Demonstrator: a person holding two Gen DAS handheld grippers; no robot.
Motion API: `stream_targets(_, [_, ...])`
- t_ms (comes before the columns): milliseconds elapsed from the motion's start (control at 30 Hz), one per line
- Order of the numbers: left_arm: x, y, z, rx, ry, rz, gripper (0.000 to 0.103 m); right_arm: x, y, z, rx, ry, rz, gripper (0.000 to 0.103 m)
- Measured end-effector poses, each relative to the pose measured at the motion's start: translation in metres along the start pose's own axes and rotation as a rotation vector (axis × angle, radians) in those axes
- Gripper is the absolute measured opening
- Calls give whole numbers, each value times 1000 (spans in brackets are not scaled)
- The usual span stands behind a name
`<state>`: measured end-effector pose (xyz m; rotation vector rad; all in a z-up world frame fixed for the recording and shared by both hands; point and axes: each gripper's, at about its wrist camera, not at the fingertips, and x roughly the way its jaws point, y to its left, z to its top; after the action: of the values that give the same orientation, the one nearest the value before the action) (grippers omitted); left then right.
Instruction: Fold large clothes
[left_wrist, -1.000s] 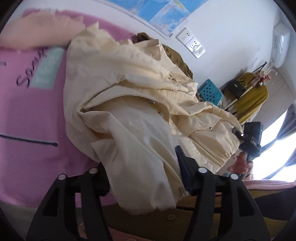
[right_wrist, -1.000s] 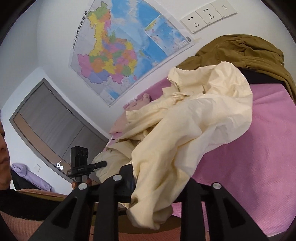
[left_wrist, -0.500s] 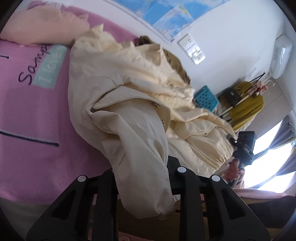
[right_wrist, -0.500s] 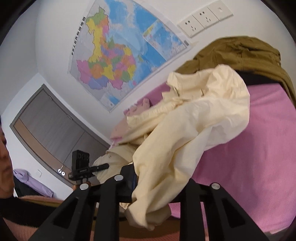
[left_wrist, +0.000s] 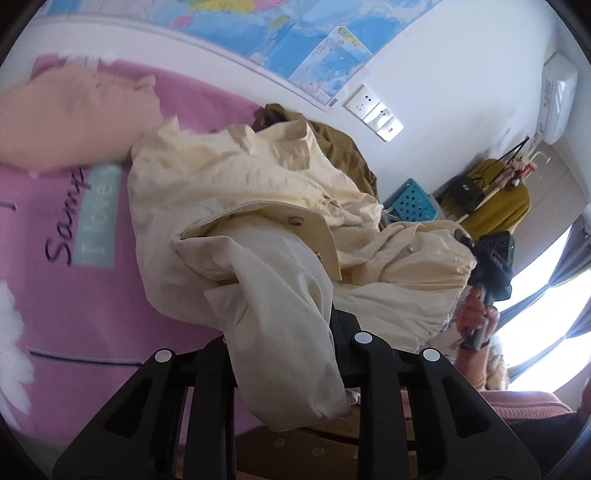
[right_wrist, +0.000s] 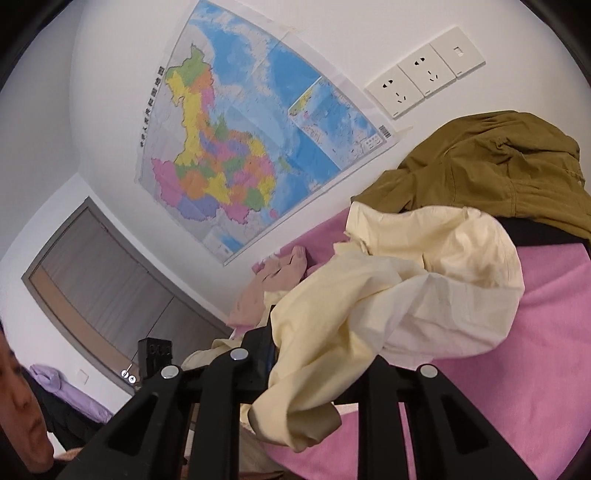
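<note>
Both grippers clamped on the cream jacket (left_wrist: 258, 206): left gripper (left_wrist: 288, 354) and right gripper (right_wrist: 306, 373) each pinch a bunched fold over the pink bed (right_wrist: 535, 332).

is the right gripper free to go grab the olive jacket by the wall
Probably not yet: the right gripper is shut on the cream jacket, which also lies between it and the olive jacket.

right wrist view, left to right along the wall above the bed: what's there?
Grey door → map → wall sockets; below the sockets, the olive jacket lies on the pink bed.
</note>
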<state>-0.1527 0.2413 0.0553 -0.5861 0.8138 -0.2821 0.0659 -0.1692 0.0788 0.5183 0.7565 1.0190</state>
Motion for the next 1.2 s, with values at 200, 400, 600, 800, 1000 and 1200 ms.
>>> stream_targets(200, [-3,-6,17,27,-20,44,24,8,-1,13,15,-10,0,20])
stream_targets(400, [-3,-6,31,33,-22,59,24,16,-6,28,31,-12,-13,20])
stream_targets(600, [-1,-7,44,37,-22,80,24,27,-7,42,38,-8,-16,20])
stream_targets(800, [0,-8,57,45,-21,98,24,34,-8,53,42,-16,-23,19])
stream_targets(1000, [5,-4,73,40,-7,107,24,46,-13,67,57,-11,-37,20])
stream_targets(1200, [9,-4,87,42,2,123,24,57,-15,80,65,-11,-57,20])
